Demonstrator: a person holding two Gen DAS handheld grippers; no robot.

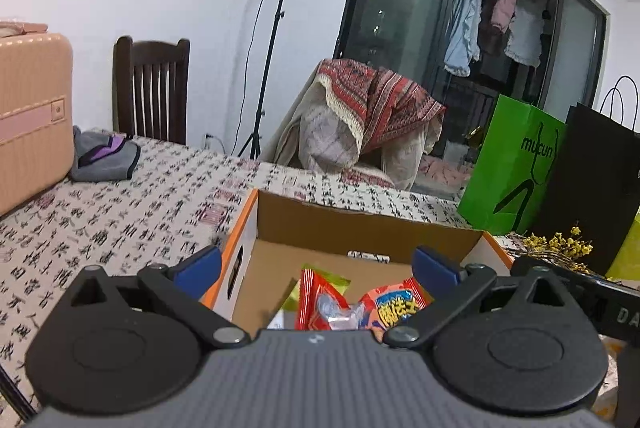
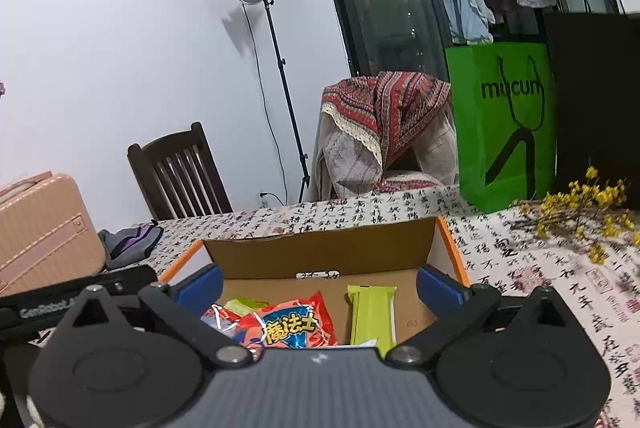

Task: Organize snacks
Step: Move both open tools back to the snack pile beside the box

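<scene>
Snack packets, crinkly red-orange foil (image 2: pixel 296 324) and lime-green bar (image 2: pixel 370 312), are lying boxed in brown cardboard carton (image 2: pixel 320 248) between both grippers' (image 1: pixel 316 268) (image 2: pixel 320 286) released, empty jaws; nothing unpacked is showing.

The gripper (image 2: pixel 320 286) body hides the lower ends of the snack packets (image 2: pixel 298 324).
</scene>
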